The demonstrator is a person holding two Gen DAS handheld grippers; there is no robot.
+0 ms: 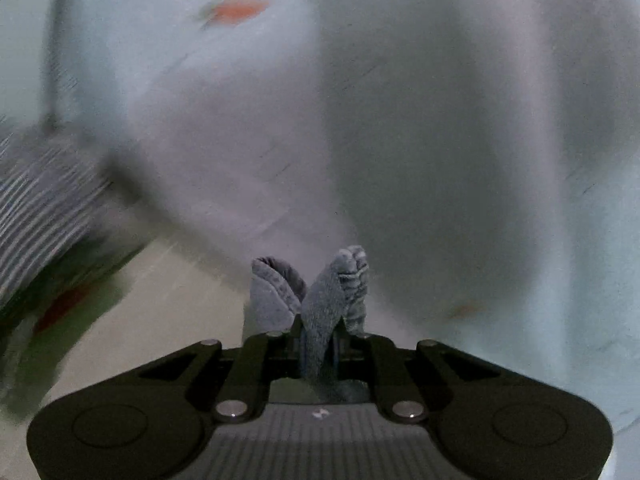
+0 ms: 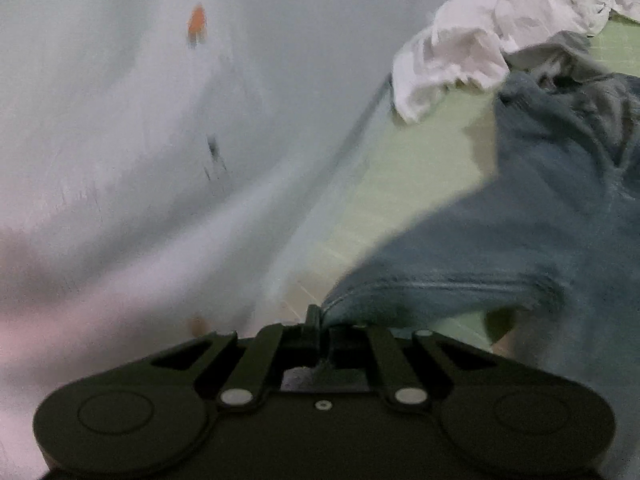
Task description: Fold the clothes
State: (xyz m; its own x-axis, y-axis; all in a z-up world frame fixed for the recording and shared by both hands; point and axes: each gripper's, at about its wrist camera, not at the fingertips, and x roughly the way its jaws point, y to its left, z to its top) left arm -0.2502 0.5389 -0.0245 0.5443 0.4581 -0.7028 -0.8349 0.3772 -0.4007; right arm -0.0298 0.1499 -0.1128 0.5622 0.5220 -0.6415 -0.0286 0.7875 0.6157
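My left gripper (image 1: 320, 320) is shut on a bunched fold of thick blue-grey fabric (image 1: 332, 288), which sticks up between its fingers. In the right wrist view, my right gripper (image 2: 318, 322) is shut on the seamed edge of a blue denim garment (image 2: 520, 220). The garment hangs lifted, stretching off to the right above a green surface (image 2: 400, 184). I cannot tell whether both grippers hold the same garment. Both views are blurred by motion.
A pale cloth with small orange prints (image 1: 360, 100) fills the background, and it also covers the left of the right wrist view (image 2: 140, 120). A striped garment (image 1: 36, 216) lies at the left. A crumpled white garment (image 2: 480, 48) sits at the far right.
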